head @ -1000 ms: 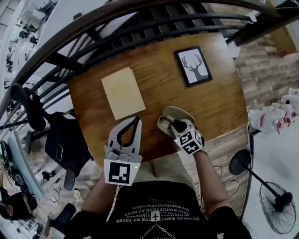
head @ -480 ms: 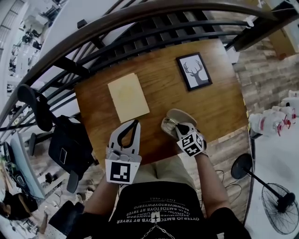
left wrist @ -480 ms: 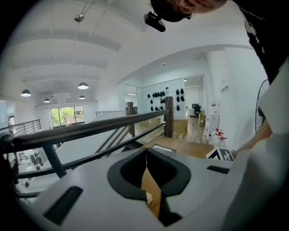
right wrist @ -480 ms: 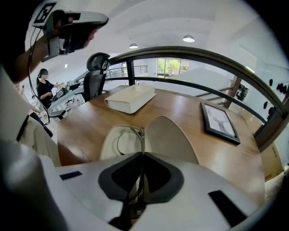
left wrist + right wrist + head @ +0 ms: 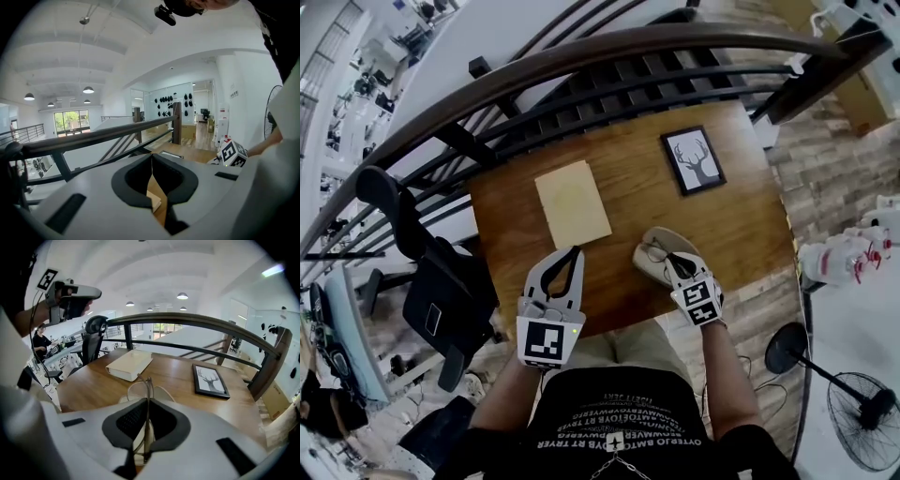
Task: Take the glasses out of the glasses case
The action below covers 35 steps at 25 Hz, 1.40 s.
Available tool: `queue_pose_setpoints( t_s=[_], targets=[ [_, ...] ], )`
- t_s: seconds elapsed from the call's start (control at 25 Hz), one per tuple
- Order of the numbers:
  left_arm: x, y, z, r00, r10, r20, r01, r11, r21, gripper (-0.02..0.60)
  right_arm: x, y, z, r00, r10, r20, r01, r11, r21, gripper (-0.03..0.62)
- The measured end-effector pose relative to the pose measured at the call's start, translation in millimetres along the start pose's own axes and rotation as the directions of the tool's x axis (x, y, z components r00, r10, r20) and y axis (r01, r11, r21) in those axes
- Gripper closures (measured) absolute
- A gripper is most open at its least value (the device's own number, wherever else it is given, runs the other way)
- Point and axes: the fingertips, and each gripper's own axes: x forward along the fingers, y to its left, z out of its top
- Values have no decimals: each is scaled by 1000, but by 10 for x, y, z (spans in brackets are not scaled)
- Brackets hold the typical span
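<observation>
A person is standing at a wooden table point(image 5: 623, 173) beside a dark stair railing point(image 5: 581, 58), holding a two-jaw gripper in each hand.

The right gripper point(image 5: 674, 264) is pinching a pair of thin wire-framed glasses point(image 5: 148, 386) between narrow jaws. In the right gripper view the glasses are showing edge-on, their long axis running from 6 to 12 o'clock along the jaws, with the upper end poking out past the tips toward 12 o'clock. They are sitting over the open cream glasses case point(image 5: 667, 242) – whether the lower end is touching the case cannot be made out.

In the head view the case is lying near the table's front edge, at 5 o'clock from the table's middle, its long axis running roughly from 10 to 4 o'clock.

The left gripper point(image 5: 576, 253) is hovering near the front edge at 7 o'clock, its tips meeting with nothing between them – pointing toward 12 o'clock.

A cream book point(image 5: 573, 203) is lying at 10 o'clock, and a framed deer picture point(image 5: 694, 159) at 1 o'clock.
</observation>
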Motion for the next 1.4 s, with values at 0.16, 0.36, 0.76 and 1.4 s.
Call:
queue_pose_setpoints(
  t_s=[0.16, 0.36, 0.76, 1.4],
  targets=[
    [-160, 45, 54, 1000, 4, 9, -4, 1000, 6, 552, -205, 30, 161, 997, -34, 67, 29, 997, 66, 566],
    [-338, 65, 143, 1000, 2, 30, -2, 1000, 9, 552, -442, 40, 254, 984, -106, 140, 79, 980, 182, 566],
    [-651, 59, 517, 993, -29, 118, 24, 999, 47, 552, -1031, 197, 506, 939, -205, 277, 119, 947, 297, 566],
    [-1067, -88, 866, 971, -107, 213, 94, 993, 72, 552, -2133, 662, 1513, 837, -215, 503, 134, 972, 193, 566]
  ],
)
